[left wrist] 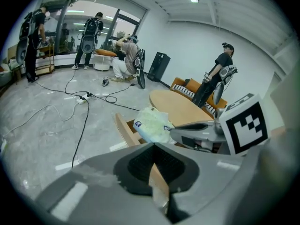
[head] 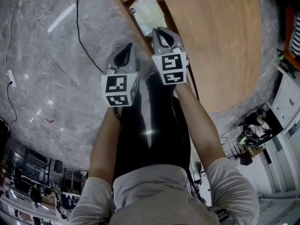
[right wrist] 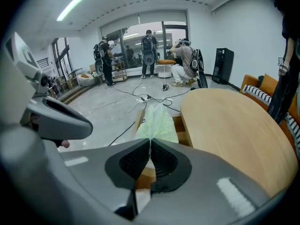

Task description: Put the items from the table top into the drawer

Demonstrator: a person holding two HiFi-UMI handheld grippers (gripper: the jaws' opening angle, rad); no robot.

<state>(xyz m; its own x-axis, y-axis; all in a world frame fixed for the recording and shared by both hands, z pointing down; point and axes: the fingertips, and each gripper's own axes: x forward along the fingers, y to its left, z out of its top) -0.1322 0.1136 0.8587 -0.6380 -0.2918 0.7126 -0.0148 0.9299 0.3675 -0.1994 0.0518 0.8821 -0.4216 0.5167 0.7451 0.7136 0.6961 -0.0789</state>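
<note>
Pale wood makes up the round table (head: 213,41), which stands on a grey, marble-patterned floor (head: 47,60) crossed by black cables (head: 80,36). An open wooden drawer (head: 125,9) juts out from under the table's edge. Beyond the drawer the room is bright and white-walled. There are several people (right wrist: 149,45) wearing gear near a glass front, a black speaker (right wrist: 221,63) and an orange sofa (left wrist: 188,84). A power strip (left wrist: 82,99) lies on the floor beyond the drawer. A pale green and white plastic bag (head: 149,14) lies inside the drawer, against its left wall. Both tongs point down toward the drawer from the person's side of it. The left gripper (head: 131,46) hangs over the floor just outside the drawer's left wall, its jaws pressed together with nothing between them. It stands short of the bag and to the bag's left. The right gripper (head: 157,30) is also closed tight and empty. Its tips are over the drawer just beside the bag's near edge, and the bag sits straight ahead of them. Whether they touch the bag cannot be told. The two grippers are side by side, the right one reaching further toward the drawer.
</note>
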